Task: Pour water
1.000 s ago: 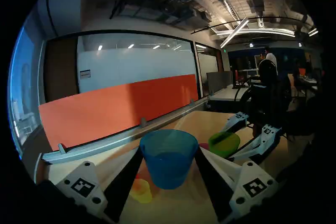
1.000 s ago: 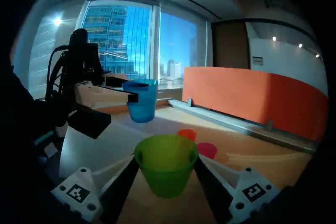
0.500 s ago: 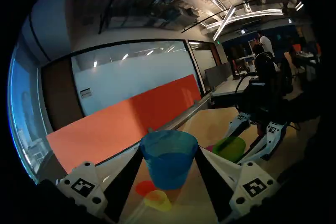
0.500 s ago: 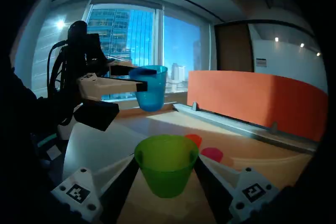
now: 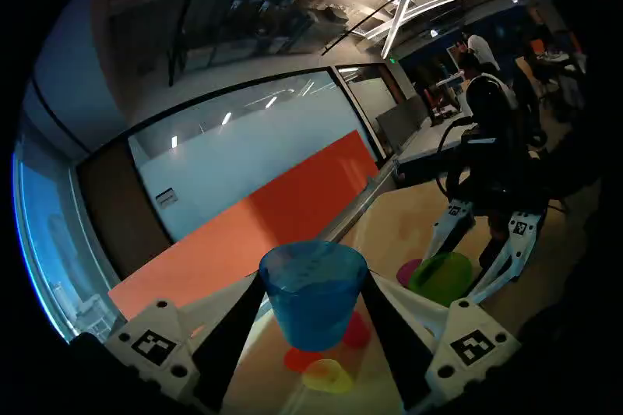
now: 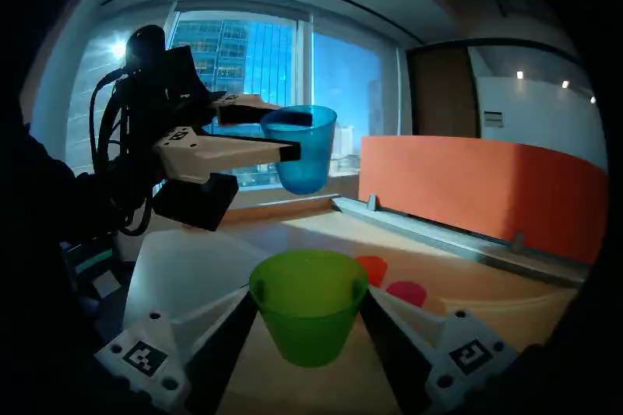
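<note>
no legible text; wall notice [image 5: 164, 198] unreadable

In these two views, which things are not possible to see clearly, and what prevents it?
- Right gripper view: the inner bottom of the green cup. Its own near wall hides it, so I cannot tell whether it holds water.
- Left gripper view: the orange thing on the table. The blue cup covers part of it, so its shape is unclear.
- Left gripper view: the wall label is too small to read.

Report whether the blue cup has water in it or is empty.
Partly full: the blue cup is translucent, and its lower part is darker, with a waterline below the rim.
</note>
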`<action>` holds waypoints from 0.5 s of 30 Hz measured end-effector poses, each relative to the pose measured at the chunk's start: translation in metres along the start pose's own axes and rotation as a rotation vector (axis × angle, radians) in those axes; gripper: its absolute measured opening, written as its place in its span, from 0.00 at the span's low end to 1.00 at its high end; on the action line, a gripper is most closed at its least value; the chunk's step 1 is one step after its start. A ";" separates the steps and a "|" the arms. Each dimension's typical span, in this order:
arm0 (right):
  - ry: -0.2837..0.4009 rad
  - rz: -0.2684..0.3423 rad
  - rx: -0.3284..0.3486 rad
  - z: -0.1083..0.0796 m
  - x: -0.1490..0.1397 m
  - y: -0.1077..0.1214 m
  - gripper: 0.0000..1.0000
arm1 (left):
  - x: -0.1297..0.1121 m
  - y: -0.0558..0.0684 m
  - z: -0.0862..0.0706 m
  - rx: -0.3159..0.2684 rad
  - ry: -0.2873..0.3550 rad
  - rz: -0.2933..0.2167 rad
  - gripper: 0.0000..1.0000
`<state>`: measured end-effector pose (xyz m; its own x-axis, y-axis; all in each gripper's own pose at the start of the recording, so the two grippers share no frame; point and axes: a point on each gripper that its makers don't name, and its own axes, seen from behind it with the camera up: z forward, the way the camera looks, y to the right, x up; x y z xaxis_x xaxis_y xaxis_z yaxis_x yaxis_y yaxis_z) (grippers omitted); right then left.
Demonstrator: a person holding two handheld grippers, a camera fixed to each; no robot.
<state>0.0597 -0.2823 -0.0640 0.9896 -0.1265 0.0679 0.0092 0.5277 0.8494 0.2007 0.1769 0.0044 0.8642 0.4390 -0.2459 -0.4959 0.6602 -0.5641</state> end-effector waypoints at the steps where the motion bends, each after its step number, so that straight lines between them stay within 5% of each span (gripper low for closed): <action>1: 0.001 0.000 0.003 0.001 0.000 -0.001 0.90 | 0.001 0.000 0.000 0.001 0.000 0.012 0.86; 15: 0.005 0.004 0.040 0.015 -0.002 -0.013 0.90 | 0.024 -0.002 -0.003 0.020 0.007 0.169 0.86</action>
<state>0.0553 -0.3015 -0.0675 0.9903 -0.1204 0.0687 -0.0002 0.4943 0.8693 0.2228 0.1850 -0.0027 0.7691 0.5406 -0.3409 -0.6354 0.5896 -0.4986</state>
